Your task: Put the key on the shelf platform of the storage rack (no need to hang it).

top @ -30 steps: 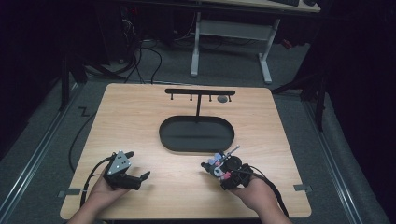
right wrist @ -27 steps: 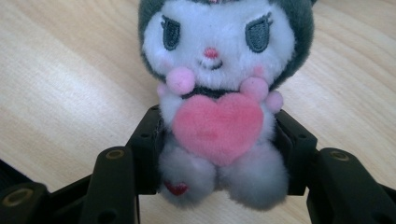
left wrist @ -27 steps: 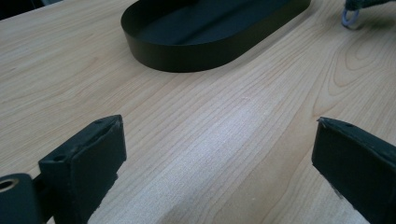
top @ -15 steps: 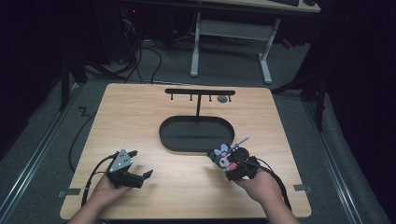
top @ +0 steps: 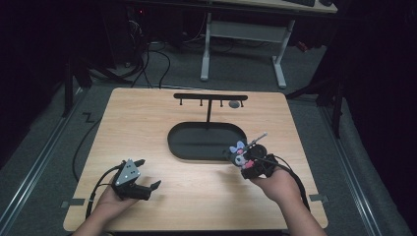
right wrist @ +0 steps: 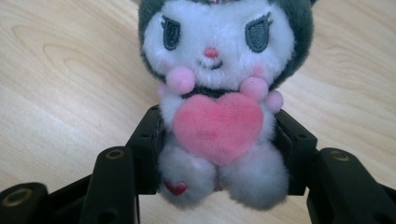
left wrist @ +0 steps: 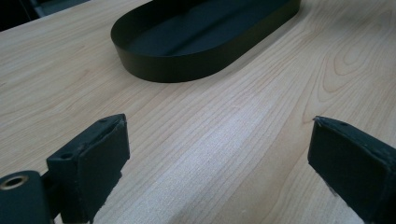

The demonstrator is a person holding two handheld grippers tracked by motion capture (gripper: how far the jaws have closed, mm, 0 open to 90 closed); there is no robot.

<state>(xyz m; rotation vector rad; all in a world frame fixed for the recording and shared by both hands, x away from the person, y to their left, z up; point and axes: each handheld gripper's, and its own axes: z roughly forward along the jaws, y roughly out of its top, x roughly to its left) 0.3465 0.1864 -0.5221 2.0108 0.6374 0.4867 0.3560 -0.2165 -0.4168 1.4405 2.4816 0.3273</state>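
A small plush toy (right wrist: 217,93) with a white face, a dark grey hood and a pink heart on its chest sits between the jaws of my right gripper (right wrist: 217,158), which is shut on its body. In the high view the plush toy (top: 239,152) and the right gripper (top: 248,160) are just off the right end of the black oval tray (top: 206,152). My left gripper (top: 147,188) rests low over the table's front left, open, with nothing between its fingers (left wrist: 95,158). The black oval tray (left wrist: 187,65) lies ahead of it.
A black T-shaped hanger stand (top: 210,97) with small hooks rises from the back of the tray; a small grey object (top: 234,104) hangs near its right end. The wooden table (top: 137,128) has bare room on the left. Desk legs and cables lie beyond the far edge.
My right gripper has carried the plush toy forward and a little right, from the table's front edge up to the tray's right end. The left gripper has barely shifted.
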